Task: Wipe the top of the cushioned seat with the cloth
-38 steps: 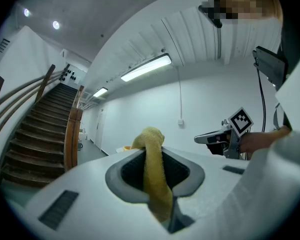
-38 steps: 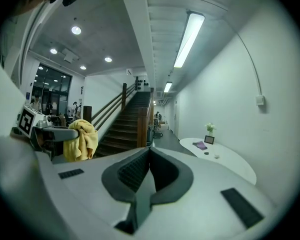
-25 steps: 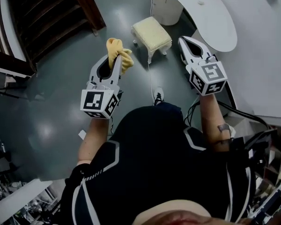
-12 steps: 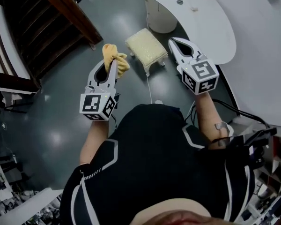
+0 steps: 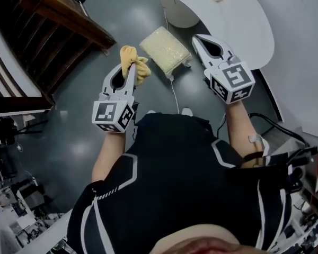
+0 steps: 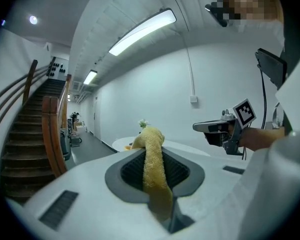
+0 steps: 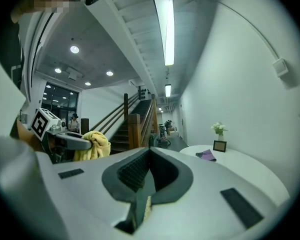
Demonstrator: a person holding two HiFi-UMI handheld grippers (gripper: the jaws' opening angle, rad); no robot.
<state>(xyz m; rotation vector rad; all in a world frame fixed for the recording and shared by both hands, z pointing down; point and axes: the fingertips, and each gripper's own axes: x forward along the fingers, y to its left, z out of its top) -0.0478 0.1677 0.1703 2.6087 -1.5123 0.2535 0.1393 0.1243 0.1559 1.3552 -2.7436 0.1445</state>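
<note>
Approach: with cloth (image 5: 140, 70) clamped in left hand-held gripper (image 5: 130, 66), right hand-held gripper (image 5: 197, 38) closed empty, lower flat onto cushioned seat (image 5: 165, 50).

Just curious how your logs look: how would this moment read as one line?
wiping: not yet begun | left hand-held gripper: shut on cloth | right hand-held gripper: shut, empty | cushioned seat: untouched

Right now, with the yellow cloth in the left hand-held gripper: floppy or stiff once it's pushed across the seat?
Probably floppy: the cloth bunches and sags past the jaws of the left hand-held gripper, which are shut on it. Likely light, since one pinch carries it. Its terry-like nap should drag, not slip, on the textured cushioned seat.
</note>
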